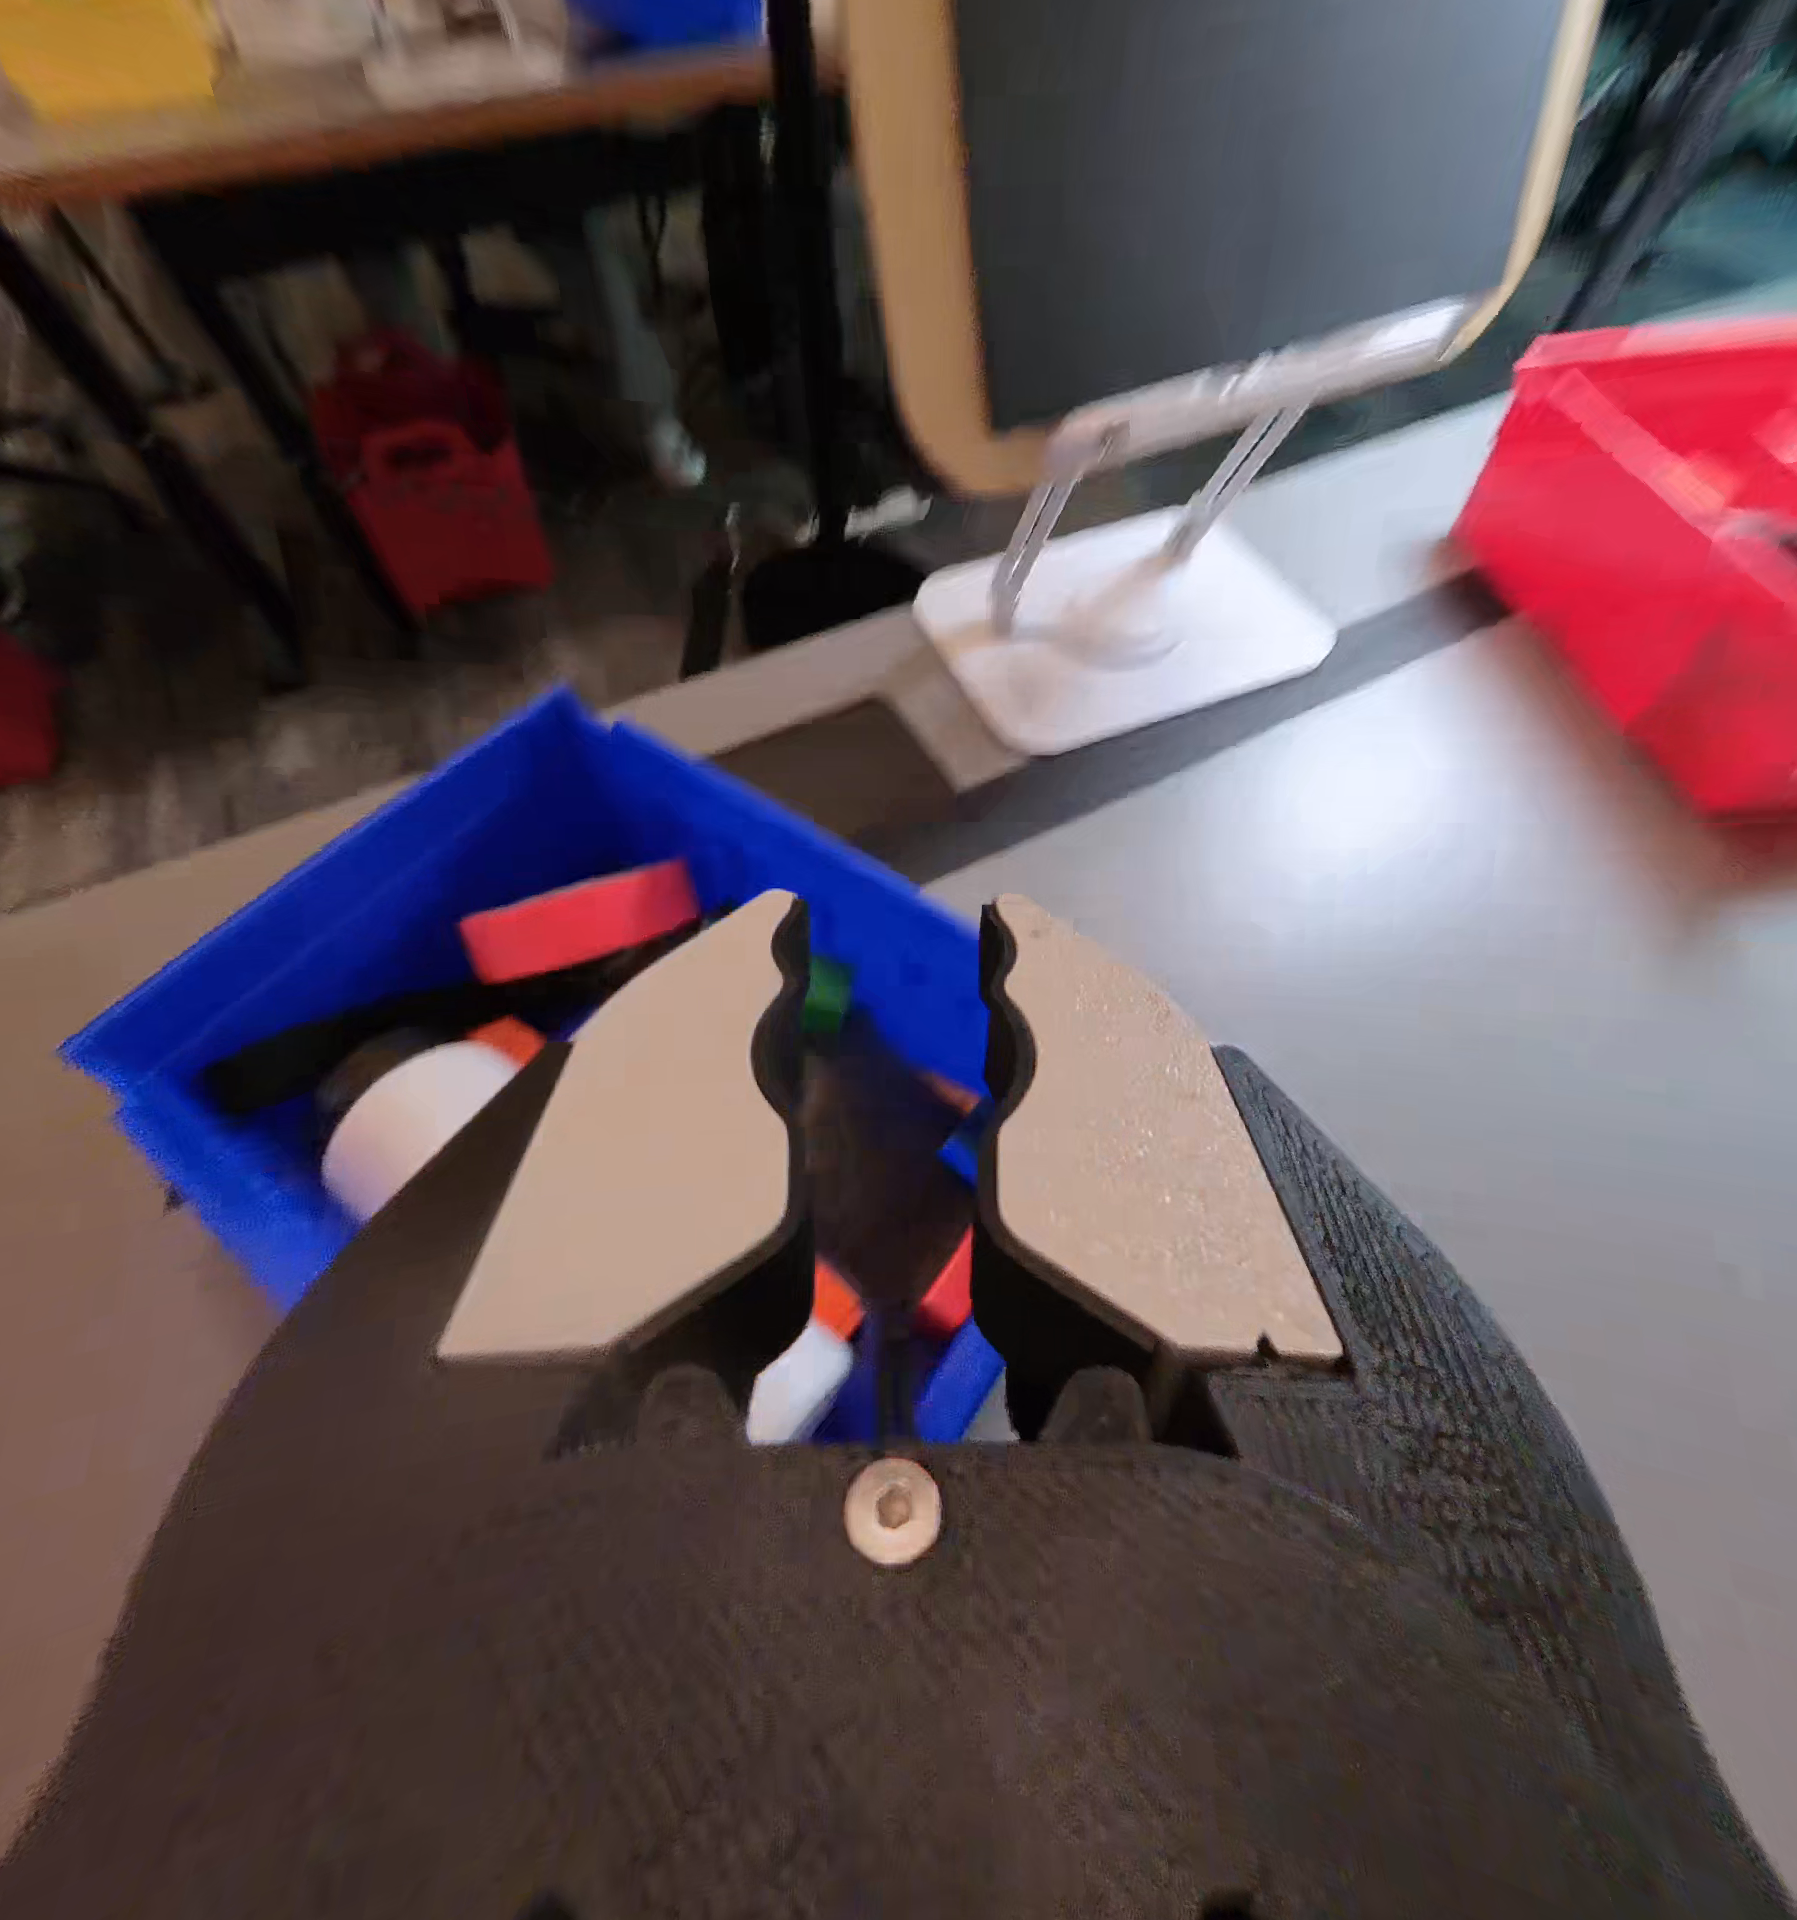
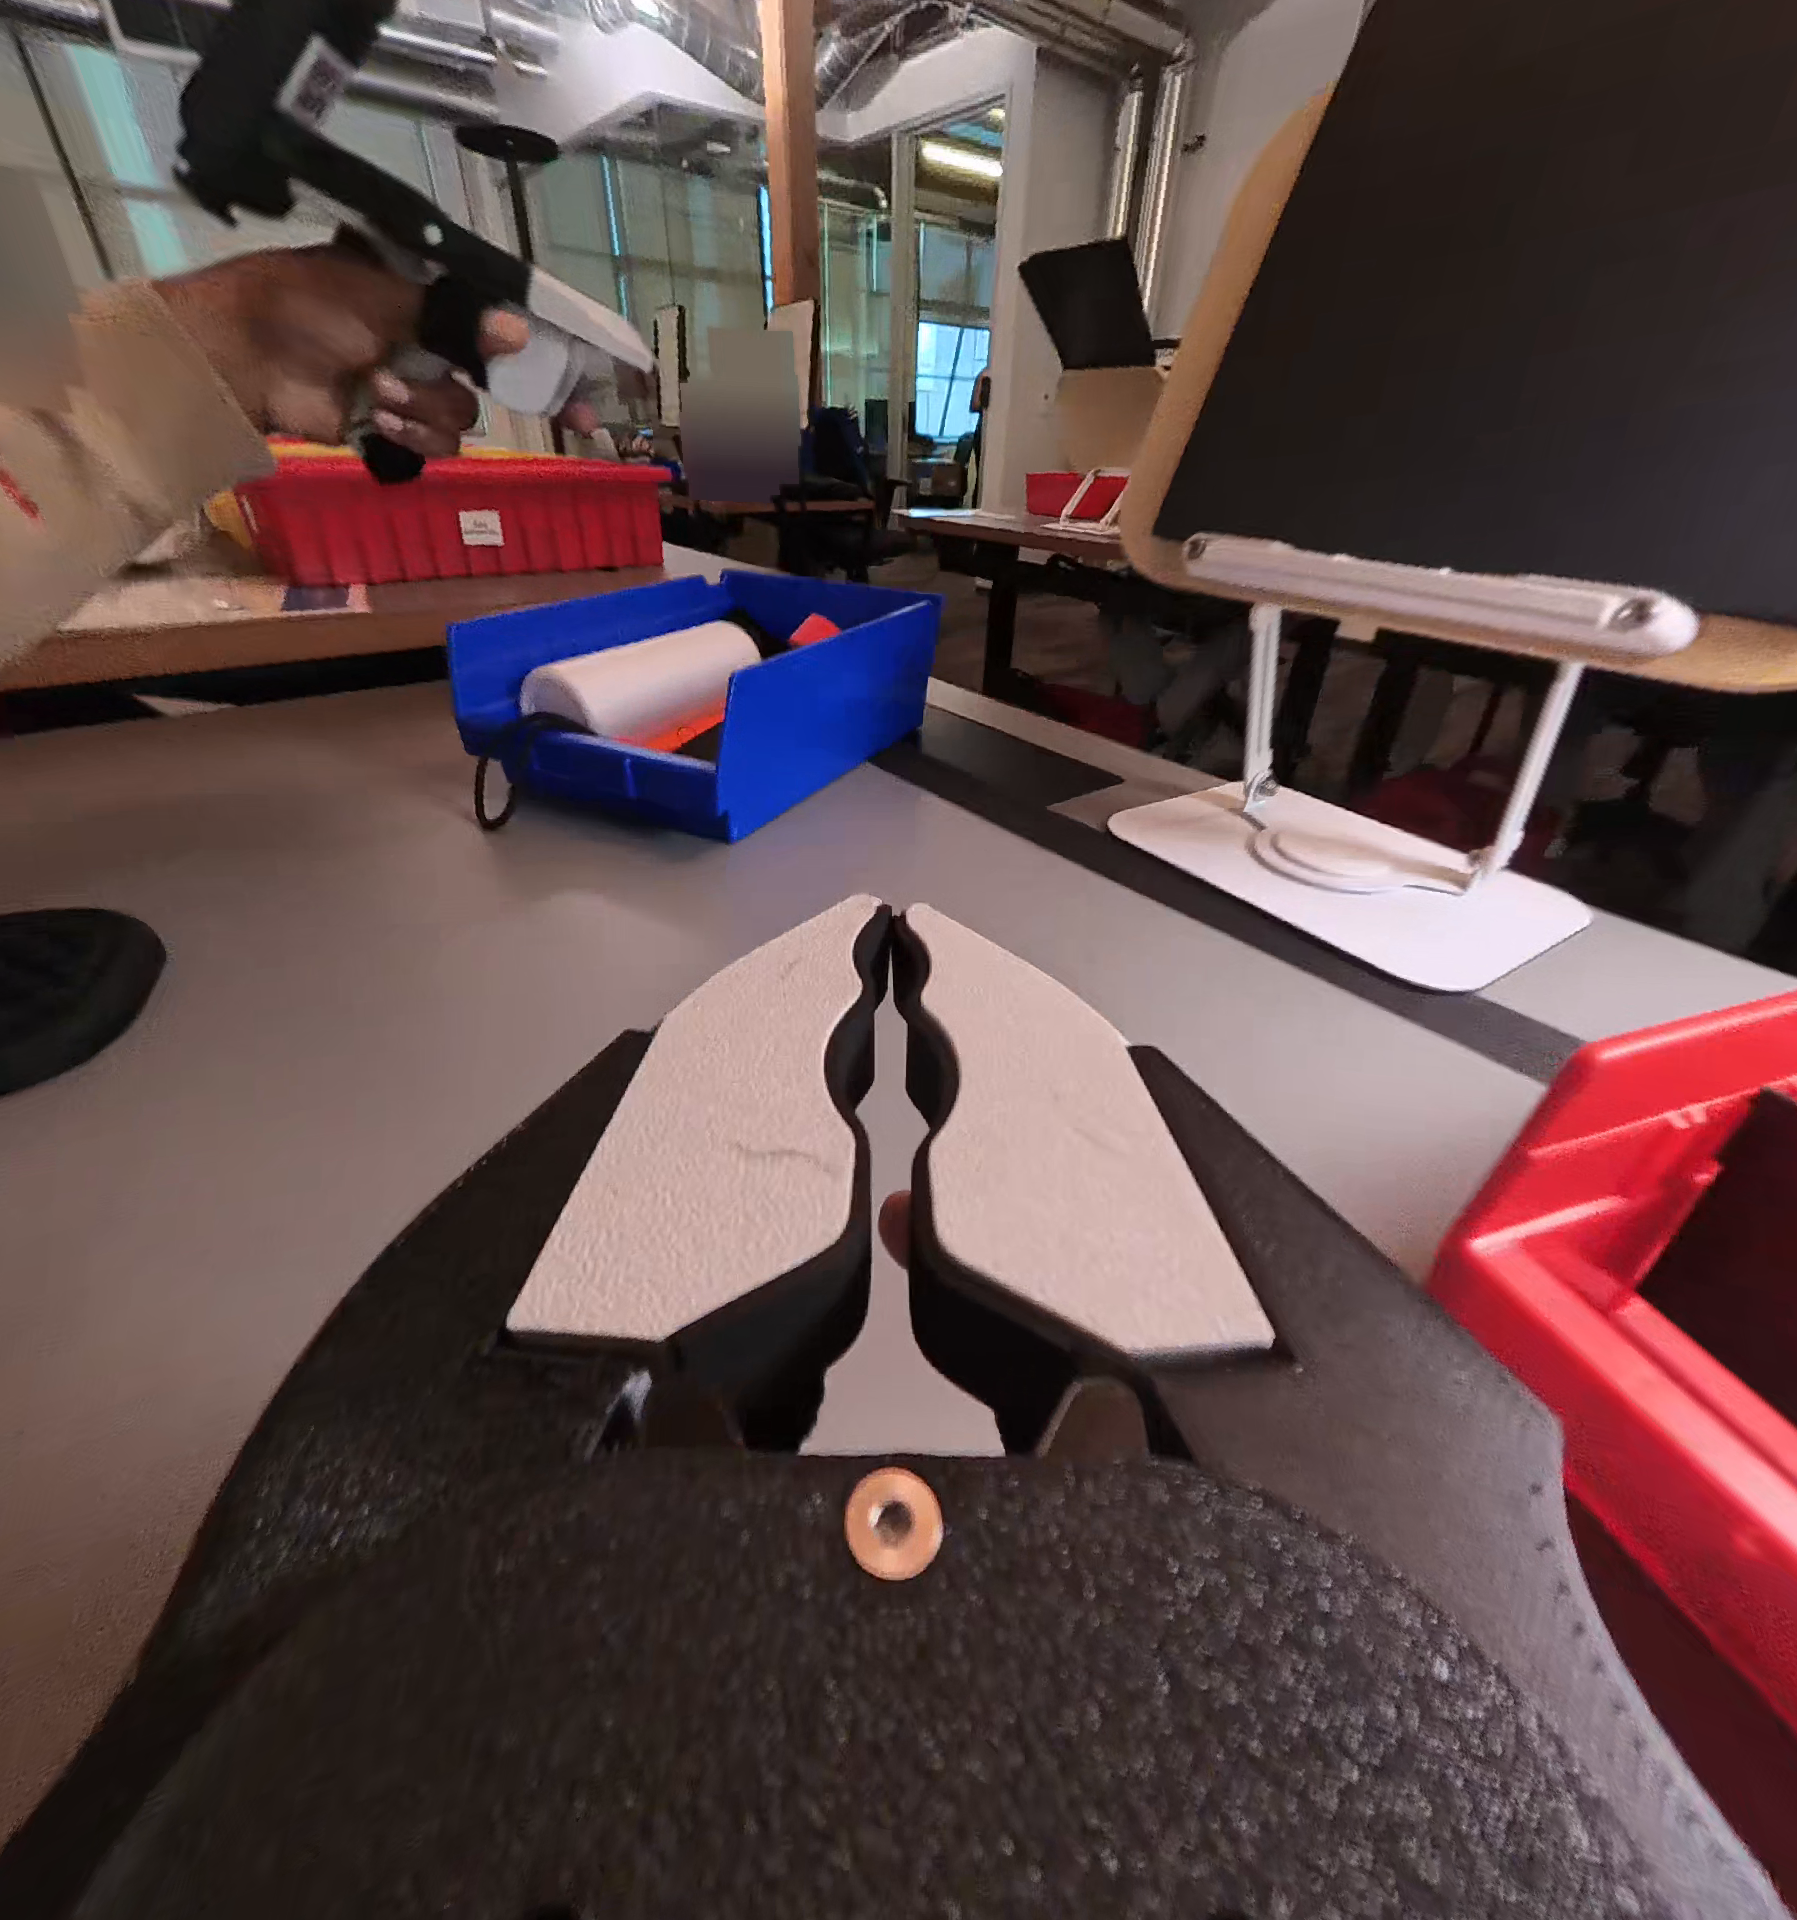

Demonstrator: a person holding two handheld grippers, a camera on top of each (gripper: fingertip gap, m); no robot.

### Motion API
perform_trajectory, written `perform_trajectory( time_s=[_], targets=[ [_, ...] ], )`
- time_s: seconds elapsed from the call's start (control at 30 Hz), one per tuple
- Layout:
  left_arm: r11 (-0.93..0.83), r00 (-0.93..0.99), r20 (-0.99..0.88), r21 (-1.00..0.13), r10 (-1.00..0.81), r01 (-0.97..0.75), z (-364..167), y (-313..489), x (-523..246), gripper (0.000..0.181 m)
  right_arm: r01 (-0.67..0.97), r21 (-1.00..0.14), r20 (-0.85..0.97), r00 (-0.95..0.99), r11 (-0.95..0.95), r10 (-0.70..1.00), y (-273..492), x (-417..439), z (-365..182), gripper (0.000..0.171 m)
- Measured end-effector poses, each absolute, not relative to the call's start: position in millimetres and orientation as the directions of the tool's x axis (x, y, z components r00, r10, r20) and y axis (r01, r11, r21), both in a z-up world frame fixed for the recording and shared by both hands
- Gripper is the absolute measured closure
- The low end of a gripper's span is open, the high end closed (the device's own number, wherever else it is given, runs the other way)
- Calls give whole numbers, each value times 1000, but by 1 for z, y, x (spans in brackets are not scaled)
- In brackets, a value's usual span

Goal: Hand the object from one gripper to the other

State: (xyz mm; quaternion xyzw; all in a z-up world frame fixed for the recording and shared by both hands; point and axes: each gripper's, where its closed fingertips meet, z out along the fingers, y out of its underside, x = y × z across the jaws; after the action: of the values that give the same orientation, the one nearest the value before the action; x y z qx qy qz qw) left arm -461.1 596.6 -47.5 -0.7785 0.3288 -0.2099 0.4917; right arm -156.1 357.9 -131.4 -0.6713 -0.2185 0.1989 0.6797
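My left gripper [image 1: 892, 914] is open and hovers over a blue bin [image 1: 406, 883]; nothing sits between its pads. The bin holds a flat red piece [image 1: 577, 920], a white cylinder [image 1: 406, 1112], a small green block [image 1: 826, 992] and other small items. In the right wrist view the left gripper [image 2: 603, 343] shows at upper left, held by a hand above the blue bin [image 2: 821, 707], where the white cylinder [image 2: 645, 665] lies. My right gripper [image 2: 892, 914] is shut with its tips touching, low over the grey table [image 2: 458, 1039], with nothing between the pads.
A red bin [image 2: 1600, 1299] stands close at the right; it also shows in the left wrist view [image 1: 1652, 582]. A white stand [image 2: 1372, 883] carries a dark screen behind it. A black pad [image 2: 32, 987] lies at the left. A red crate [image 2: 447, 520] sits on a far table. Some 40 centimetres of space lies between my two pairs of fingers.
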Motion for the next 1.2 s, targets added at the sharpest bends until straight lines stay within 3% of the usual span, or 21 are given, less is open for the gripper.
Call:
perform_trajectory(
  time_s=[0.17, 0.37, 0.5, 0.63, 0.73, 0.8, 0.9, 1.0, 1.1, 1.2],
  targets=[
    [-375, 654, -136, -725, -745, -578, -128, 624, -463, 142, 91, -996, 67, 763, -4, 643, 353, -186, -164, 171],
    [-372, 551, -279, -498, -786, -783, -216, 658, -445, 136, 174, -985, 126, 725, -2, 677, 343, -199, -173, 165],
    [-363, 534, -346, -450, -772, -816, -231, 677, -442, 153, 185, -982, 121, 730, -25, 673, 345, -193, -178, 161],
    [-309, 618, -359, -627, -700, -715, -173, 679, -441, 153, 139, -988, 63, 746, -62, 663, 351, -186, -180, 162],
    [-35, 590, -397, -809, -703, -587, -90, 639, -414, 153, 123, -990, 50, 749, -64, 660, 356, -183, -174, 162],
    [215, 536, -474, -854, -699, -474, -37, 587, -387, 153, 102, -990, 8, 727, -96, 687, 360, -187, -165, 161],
    [545, 485, -574, -810, -660, -217, 23, 495, -346, 154, 28, -999, -11, 702, -44, 712, 368, -201, -114, 154],
    [653, 491, -574, -758, -655, -16, 52, 430, -315, 153, -102, -993, -25, 649, 55, 760, 368, -222, -32, 143],
    [694, 509, -582, -719, -634, 43, 58, 399, -291, 154, -222, -972, -73, 584, 72, 809, 361, -241, 32, 129],
    [727, 509, -626, -686, -591, 1, 48, 385, -273, 154, -211, -972, -60, 637, 99, 768, 364, -249, 50, 124]
  ],
)
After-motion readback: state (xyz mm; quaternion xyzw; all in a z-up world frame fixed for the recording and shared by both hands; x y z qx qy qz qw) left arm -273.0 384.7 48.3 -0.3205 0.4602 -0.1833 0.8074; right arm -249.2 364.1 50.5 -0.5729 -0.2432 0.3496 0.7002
